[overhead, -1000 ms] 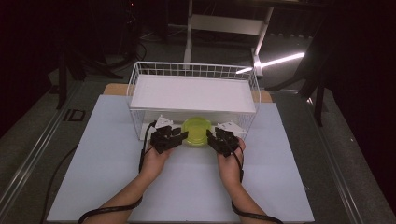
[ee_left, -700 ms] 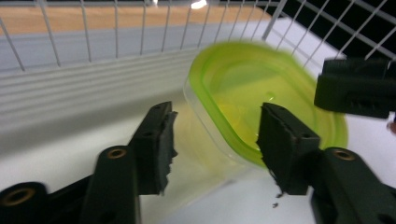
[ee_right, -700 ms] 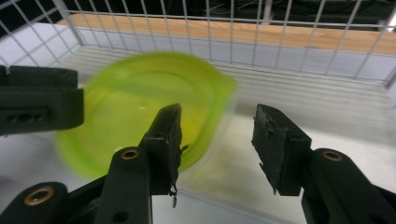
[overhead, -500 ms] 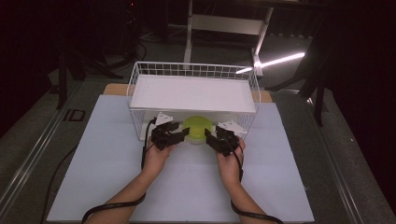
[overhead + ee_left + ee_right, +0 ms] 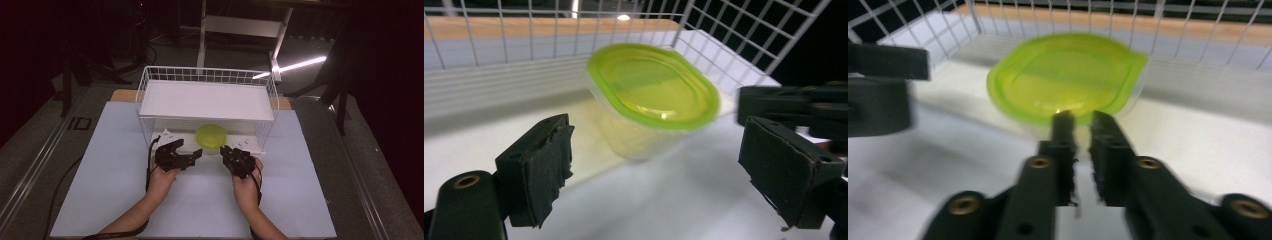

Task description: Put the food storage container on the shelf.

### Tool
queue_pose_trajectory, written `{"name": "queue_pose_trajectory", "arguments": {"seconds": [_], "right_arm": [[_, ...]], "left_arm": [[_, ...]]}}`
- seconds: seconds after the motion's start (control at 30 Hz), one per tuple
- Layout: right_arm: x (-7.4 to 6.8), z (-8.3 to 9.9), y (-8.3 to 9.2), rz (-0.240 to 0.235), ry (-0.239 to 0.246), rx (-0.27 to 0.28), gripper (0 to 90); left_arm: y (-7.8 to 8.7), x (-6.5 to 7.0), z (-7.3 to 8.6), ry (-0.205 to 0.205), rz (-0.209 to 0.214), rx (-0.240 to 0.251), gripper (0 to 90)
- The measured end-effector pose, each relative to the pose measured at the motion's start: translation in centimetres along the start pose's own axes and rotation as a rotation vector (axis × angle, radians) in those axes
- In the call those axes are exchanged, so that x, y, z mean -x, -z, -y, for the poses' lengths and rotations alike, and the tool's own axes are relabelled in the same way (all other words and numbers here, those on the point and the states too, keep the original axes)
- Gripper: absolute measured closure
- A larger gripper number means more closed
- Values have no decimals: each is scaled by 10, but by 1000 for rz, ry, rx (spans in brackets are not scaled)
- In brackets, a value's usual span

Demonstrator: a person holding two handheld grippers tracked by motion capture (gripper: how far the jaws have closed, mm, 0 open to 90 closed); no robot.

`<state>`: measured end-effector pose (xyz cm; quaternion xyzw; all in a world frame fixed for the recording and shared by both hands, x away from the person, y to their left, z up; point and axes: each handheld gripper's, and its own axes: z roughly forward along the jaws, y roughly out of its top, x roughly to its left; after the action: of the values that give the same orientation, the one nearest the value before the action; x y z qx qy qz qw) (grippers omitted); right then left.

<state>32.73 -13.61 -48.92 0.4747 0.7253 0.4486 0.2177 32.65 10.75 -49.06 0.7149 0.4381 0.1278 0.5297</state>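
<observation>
Here's the tub (image 5: 212, 135), a clear container with a lime-green lid, sitting on the bottom level of the white wire rack (image 5: 207, 75), right at its open front edge, under the rack's white shelf (image 5: 206, 100). It rests on the rack's white floor, lid up, and neither gripper touches it.

The left gripper (image 5: 192, 156) sits just off the tub's near-left side, on the white mat (image 5: 110, 165). Its jaws have just been opening and now stand wide; in the left gripper view (image 5: 664, 165) the tub (image 5: 651, 97) shows beyond the gap, ahead of the pads (image 5: 541, 165) and clear of them. Nothing is pinched there.

Over to the right gripper (image 5: 227, 151), just off the tub's near-right side. Its jaws have just been closing, and in the right gripper view (image 5: 1080, 125) they stand nearly together, only a thin slit between them, with nothing in it. Their tips point at the tub's (image 5: 1068, 77) near rim, close to the lid edge; whether they brush it I can't tell, the picture is blurred.

Both hands rest low over the mat, forearms coming in from the near side, the two grippers set apart with the tub just beyond the space between them.
</observation>
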Motion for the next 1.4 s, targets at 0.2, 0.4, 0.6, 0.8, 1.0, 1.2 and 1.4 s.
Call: {"name": "queue_pose_trajectory", "arguments": {"seconds": [0.2,0.4,0.6,0.8,1.0,1.2,1.4], "right_arm": [[-10,8,-8,-12,25,-55,898],[-13,10,-22,-17,20,-84,900],[-9,8,-34,1,1,-97,900],[-7,0,-43,10,-1,-95,900],[-6,-7,-50,11,-25,-81,900],[-14,-10,-62,2,-31,-92,900],[-17,-14,-72,4,-28,-100,899]], "left_arm": [[27,1,12,-25,67,17,10],[57,8,28,-71,44,31,11],[67,7,42,-60,59,45,11],[65,10,43,-83,57,41,11],[67,12,40,-79,59,52,11],[70,11,38,-82,54,66,11],[70,10,39,-77,59,67,11]]}}
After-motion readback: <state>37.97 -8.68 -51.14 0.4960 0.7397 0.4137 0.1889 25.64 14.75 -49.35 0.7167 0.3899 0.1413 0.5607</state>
